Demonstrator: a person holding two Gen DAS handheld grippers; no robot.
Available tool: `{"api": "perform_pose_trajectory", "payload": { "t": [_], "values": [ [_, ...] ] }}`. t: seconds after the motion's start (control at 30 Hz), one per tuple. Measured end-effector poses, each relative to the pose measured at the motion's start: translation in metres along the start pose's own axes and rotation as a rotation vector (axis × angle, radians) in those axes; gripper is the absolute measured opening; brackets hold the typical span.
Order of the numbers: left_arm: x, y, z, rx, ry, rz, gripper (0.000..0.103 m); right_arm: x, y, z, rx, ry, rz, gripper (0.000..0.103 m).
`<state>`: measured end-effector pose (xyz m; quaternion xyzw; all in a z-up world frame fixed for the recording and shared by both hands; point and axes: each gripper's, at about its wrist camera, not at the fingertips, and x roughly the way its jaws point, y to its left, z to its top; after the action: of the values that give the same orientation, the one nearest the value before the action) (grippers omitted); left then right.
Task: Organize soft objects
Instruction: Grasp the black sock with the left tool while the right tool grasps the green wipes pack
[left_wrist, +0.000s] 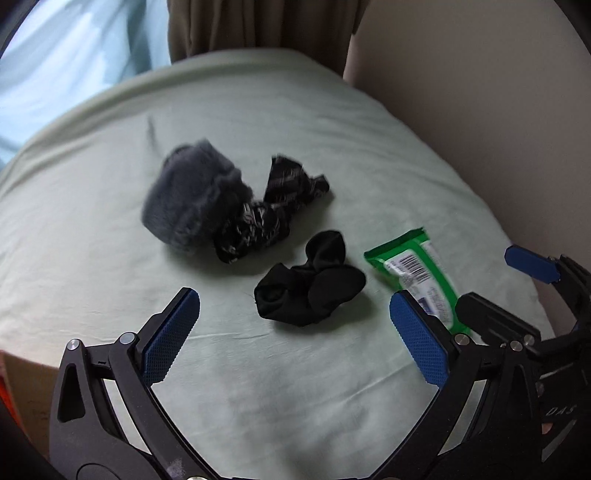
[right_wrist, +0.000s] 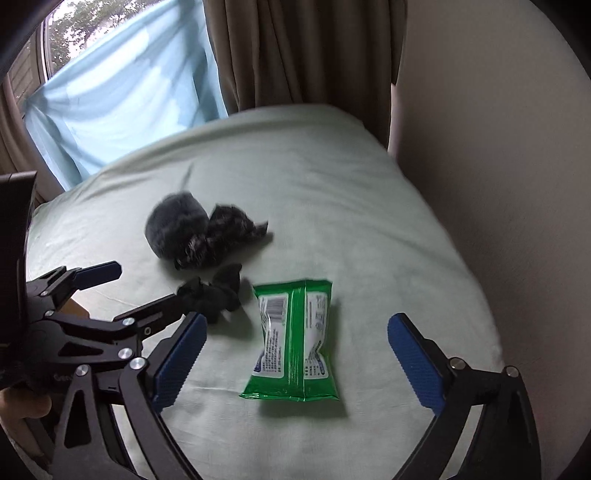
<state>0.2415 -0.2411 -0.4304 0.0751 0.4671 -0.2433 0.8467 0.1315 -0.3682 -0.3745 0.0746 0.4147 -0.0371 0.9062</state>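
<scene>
Smooth pale-green sheet, fuzzy grey bundle, crinkly green packet

A bed covered in a smooth pale green sheet carries four things. A black scrunchie lies just ahead of the left gripper's blue fingers, and farther beyond their tips a fuzzy grey bundle touches a black patterned cloth. A green packet of wipes lies barcode side up between and just ahead of the right gripper's fingers, close beside the scrunchie and apart from the other two.
</scene>
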Motion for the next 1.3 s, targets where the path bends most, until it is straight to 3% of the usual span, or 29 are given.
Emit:
{"api": "perform_pose_trajectory", "payload": {
  "t": [0.13, 0.2, 0.4, 0.5, 0.67, 0.77, 1.03, 1.3],
  "values": [
    [0.03, 0.003, 0.0, -0.001, 0.049, -0.024, 0.1, 0.028, -0.003, -0.011, 0.012, 0.046, 0.009, 0.09],
    [0.04, 0.001, 0.001, 0.006, 0.068, -0.03, 0.097, 0.037, -0.005, -0.013, 0.021, 0.065, 0.018, 0.084],
    [0.066, -0.01, 0.005, 0.036, 0.112, -0.047, 0.08, 0.058, -0.01, -0.013, 0.036, 0.113, 0.022, 0.069],
    [0.072, -0.019, 0.007, 0.077, 0.118, -0.036, 0.066, 0.067, -0.015, -0.015, 0.039, 0.141, 0.043, 0.061],
    [0.076, -0.032, 0.014, 0.127, 0.122, -0.038, 0.03, 0.074, -0.01, -0.018, -0.011, 0.162, 0.072, 0.048],
    [0.076, -0.036, 0.017, 0.137, 0.126, -0.033, 0.019, 0.072, -0.005, -0.019, -0.021, 0.163, 0.073, 0.04],
    [0.055, -0.037, 0.024, 0.127, 0.116, -0.03, 0.016, 0.062, -0.008, -0.015, 0.013, 0.155, 0.065, 0.036],
    [-0.016, -0.034, 0.046, 0.075, 0.055, -0.016, 0.016, 0.015, -0.01, 0.012, 0.029, 0.101, 0.069, 0.035]
  ]
}}
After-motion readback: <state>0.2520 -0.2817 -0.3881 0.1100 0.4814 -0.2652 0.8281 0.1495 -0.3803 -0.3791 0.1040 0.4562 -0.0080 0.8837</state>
